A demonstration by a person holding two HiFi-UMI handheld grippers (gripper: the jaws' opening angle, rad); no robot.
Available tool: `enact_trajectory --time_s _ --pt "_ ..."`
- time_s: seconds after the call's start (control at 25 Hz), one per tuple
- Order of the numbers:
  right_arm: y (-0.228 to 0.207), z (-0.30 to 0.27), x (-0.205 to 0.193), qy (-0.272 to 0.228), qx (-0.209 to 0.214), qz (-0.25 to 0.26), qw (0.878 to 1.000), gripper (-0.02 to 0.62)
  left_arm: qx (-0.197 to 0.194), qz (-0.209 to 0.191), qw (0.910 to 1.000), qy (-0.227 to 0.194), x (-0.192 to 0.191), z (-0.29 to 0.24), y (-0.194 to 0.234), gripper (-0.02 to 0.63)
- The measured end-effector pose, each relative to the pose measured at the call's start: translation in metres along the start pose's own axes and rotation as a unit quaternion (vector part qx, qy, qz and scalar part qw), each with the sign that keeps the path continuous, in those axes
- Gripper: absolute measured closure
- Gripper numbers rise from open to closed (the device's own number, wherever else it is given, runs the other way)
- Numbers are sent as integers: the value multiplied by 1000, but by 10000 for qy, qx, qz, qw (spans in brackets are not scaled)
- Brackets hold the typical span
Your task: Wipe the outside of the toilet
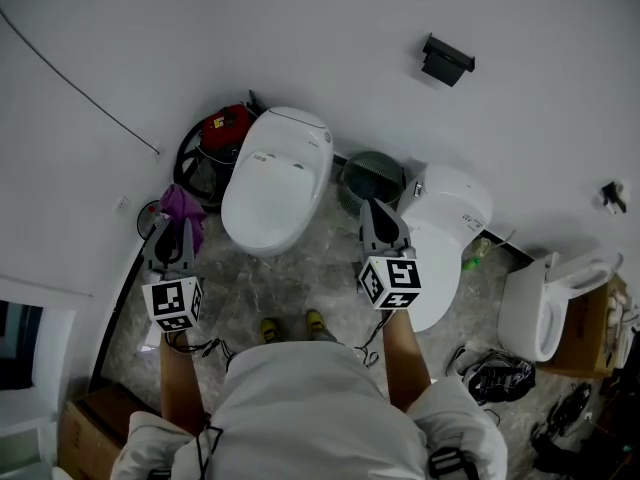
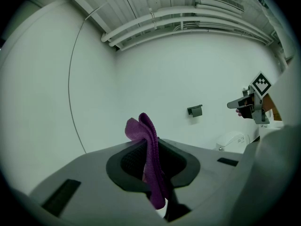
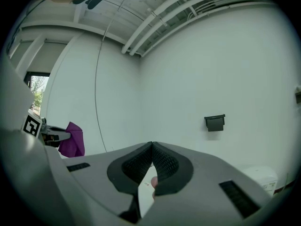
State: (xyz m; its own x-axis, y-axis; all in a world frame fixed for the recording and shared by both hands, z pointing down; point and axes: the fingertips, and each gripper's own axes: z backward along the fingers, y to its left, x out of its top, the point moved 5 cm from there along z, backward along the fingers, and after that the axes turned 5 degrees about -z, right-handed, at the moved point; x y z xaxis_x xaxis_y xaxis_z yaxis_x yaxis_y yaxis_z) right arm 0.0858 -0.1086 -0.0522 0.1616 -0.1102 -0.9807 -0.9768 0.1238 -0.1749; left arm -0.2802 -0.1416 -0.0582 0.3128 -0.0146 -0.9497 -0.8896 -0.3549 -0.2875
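The marble-look floor (image 1: pixel 300 278) carries 3 white toilets along its wall edge. The toilet (image 1: pixel 278 178) that the person faces stands at the middle of that edge with its lid down, and its shell looks clean and dry from here (too far off to judge smears). A second toilet (image 1: pixel 445 238) sits to its right and a third (image 1: pixel 545 308) near the floor's right edge.

Behind the middle one, against the wall, are a red canister (image 1: pixel 222 130) and a round green basket (image 1: pixel 373 180).

The purple cloth (image 2: pixel 149 164) is not on the toilet. It is pinched by a fold in the left gripper (image 1: pixel 175 236), whose jaws are clamped on it, with its ends flopping over above and below. That gripper is held up in the air off the toilet's left side.

The right gripper (image 1: pixel 378 213) hangs between the 2 nearer toilets with its jaw tips pressed together and nothing caught in them. Both tools point at the bare wall, where a small black holder (image 1: pixel 447 60) is fixed.

As for the step, I'd say the cloth is carried but not wiping. That fits a moment just ahead of a pass over the shell, or one just after lifting off it. Any further pass would call for bringing the cloth's loose end down flat onto the porcelain with the grip kept firm.
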Motion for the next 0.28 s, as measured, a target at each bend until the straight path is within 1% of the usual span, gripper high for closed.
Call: enact_trajectory --time_s 0.28 --pt "7 5 2 -79 -40 -33 10000 589 -17 29 10000 -41 -2 9 5 538"
